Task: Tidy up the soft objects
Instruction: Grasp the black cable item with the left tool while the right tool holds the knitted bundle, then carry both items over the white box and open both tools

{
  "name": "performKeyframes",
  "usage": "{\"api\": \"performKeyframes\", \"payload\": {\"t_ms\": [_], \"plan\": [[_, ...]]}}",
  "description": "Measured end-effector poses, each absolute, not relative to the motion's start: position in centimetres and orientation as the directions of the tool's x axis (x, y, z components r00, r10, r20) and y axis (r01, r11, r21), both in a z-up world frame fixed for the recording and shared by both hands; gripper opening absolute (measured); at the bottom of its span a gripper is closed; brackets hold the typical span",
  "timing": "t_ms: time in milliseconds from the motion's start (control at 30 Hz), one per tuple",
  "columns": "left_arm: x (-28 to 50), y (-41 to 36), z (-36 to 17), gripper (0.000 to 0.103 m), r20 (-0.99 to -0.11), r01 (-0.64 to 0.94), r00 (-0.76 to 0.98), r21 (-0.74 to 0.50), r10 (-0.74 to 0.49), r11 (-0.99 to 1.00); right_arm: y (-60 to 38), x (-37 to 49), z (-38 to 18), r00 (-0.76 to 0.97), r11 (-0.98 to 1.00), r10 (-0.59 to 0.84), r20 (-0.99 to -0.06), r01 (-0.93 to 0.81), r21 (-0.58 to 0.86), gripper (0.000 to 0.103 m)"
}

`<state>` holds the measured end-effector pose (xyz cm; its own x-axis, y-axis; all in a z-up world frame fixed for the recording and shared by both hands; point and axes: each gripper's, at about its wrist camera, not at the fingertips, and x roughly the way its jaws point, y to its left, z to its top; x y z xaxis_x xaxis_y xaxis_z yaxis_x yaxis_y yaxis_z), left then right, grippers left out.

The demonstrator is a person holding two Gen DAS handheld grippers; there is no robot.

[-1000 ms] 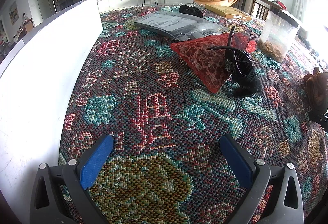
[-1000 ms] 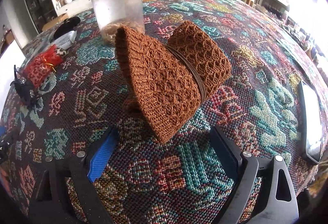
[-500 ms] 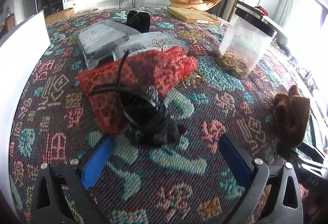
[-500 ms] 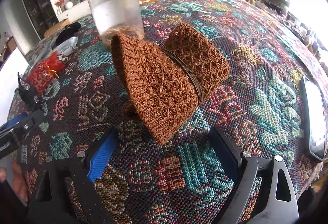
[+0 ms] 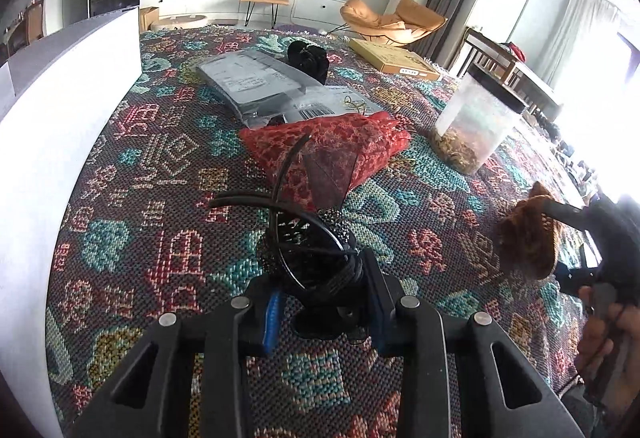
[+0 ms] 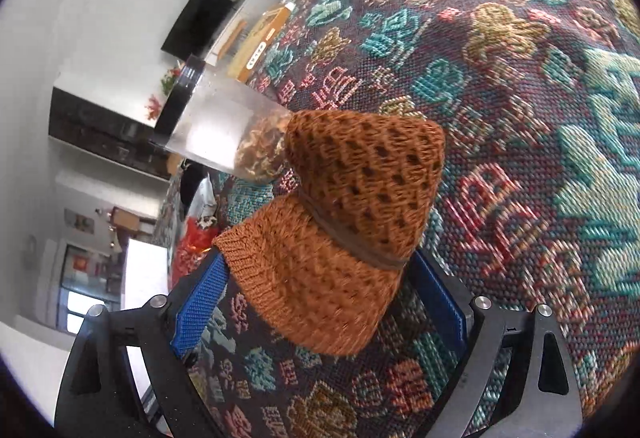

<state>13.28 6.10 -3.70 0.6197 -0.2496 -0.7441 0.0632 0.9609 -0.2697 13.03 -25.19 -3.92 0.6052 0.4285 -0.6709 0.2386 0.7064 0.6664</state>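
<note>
My left gripper (image 5: pixel 322 298) is shut on a black wiry fabric bundle (image 5: pixel 310 254) on the patterned cloth, just in front of a red patterned pouch (image 5: pixel 332 149). My right gripper (image 6: pixel 320 290) is shut on a brown knitted piece (image 6: pixel 340 234) bound with a band and holds it tilted above the cloth. In the left wrist view the brown knitted piece (image 5: pixel 528 242) shows at the right, held up in the right gripper (image 5: pixel 568 250).
A clear jar with a black lid (image 5: pixel 476 125) stands right of the red pouch; it also shows in the right wrist view (image 6: pixel 224 133). Grey plastic mailers (image 5: pixel 260 81), a black soft object (image 5: pixel 308 55) and a flat cardboard box (image 5: pixel 396 55) lie further back. A white board (image 5: pixel 60 125) runs along the left.
My left gripper moved right to the black bundle and shut on it. My right gripper shut on the brown knitted piece, lifted it and rolled sideways.
</note>
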Motion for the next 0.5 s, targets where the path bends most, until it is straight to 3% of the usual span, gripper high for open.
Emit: {"api": "performKeyframes", "payload": {"t_ms": [33,67,300,500], "plan": [[12.9,6.3,-3.2,0.034,-0.738,0.07,0.624,-0.273,-0.256,0.959,-24.9,13.7,-3.6,0.59,0.743,0.394,-0.705,0.246,0.622,0.06],[12.5,6.5,-2.6,0.034,-0.73,0.079,0.631,-0.276,-0.262,0.958,-24.6,14.4,-3.3,0.57,0.774,0.372,-0.732,0.245,0.584,0.049],[12.3,8.3,1.1,0.034,-0.691,0.103,0.65,-0.331,-0.316,0.938,-25.7,16.7,0.9,0.649,0.846,0.232,-0.724,0.233,0.48,0.047],[11.6,11.8,5.9,0.034,-0.625,0.118,0.697,-0.384,-0.352,0.916,-23.2,17.9,9.6,0.78,0.951,0.08,-0.621,0.126,0.282,0.047]]}}
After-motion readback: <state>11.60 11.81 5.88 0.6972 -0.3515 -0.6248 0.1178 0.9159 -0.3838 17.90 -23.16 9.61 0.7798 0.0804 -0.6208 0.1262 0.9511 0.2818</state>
